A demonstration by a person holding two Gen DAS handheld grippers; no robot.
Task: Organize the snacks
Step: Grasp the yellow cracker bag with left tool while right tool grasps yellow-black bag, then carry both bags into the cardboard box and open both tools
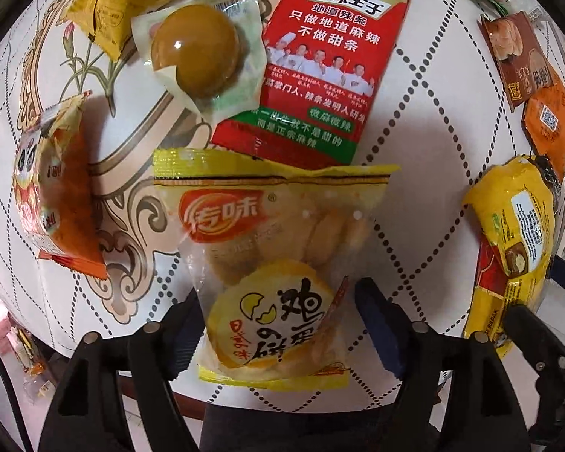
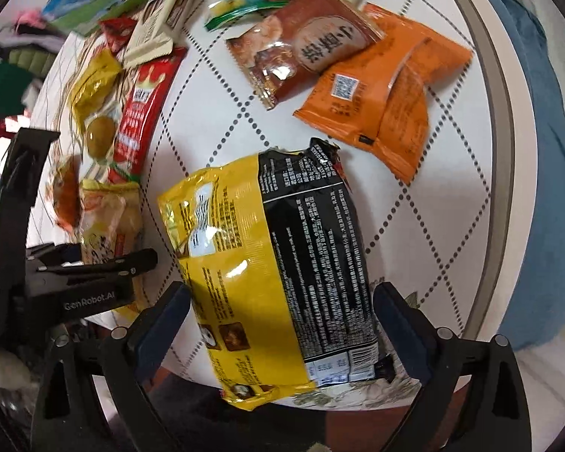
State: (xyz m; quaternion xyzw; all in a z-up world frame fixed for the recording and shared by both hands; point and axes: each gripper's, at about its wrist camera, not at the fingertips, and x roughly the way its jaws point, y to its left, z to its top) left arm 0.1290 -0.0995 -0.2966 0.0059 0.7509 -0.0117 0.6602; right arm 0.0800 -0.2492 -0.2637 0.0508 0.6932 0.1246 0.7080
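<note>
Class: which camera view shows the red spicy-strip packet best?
The left wrist view: the red packet lies flat, print readable, lower edge tucked under the egg-biscuit bag. The right wrist view shows it small, foreshortened, at the left.

Both wrist views look steeply down, close over the round white patterned counter [image 1: 414, 120]; both show the yellow-and-black noodle packet [image 2: 275, 263].

Table [image 1: 425, 120]: white, grey dotted diamond grid, beige scrollwork and a flower. Cookie bag [image 1: 271, 263]: clear with yellow bands, red logo. Spicy-strip pack [image 1: 320, 64]: red, gold crown, green strip. Egg [image 1: 196, 47]: brown, glossy. Noodle pack [image 2: 275, 263]: yellow and black. Sachets [image 2: 388, 90]: orange. Gripper pads [image 2: 162, 324]: dark blue.
</note>
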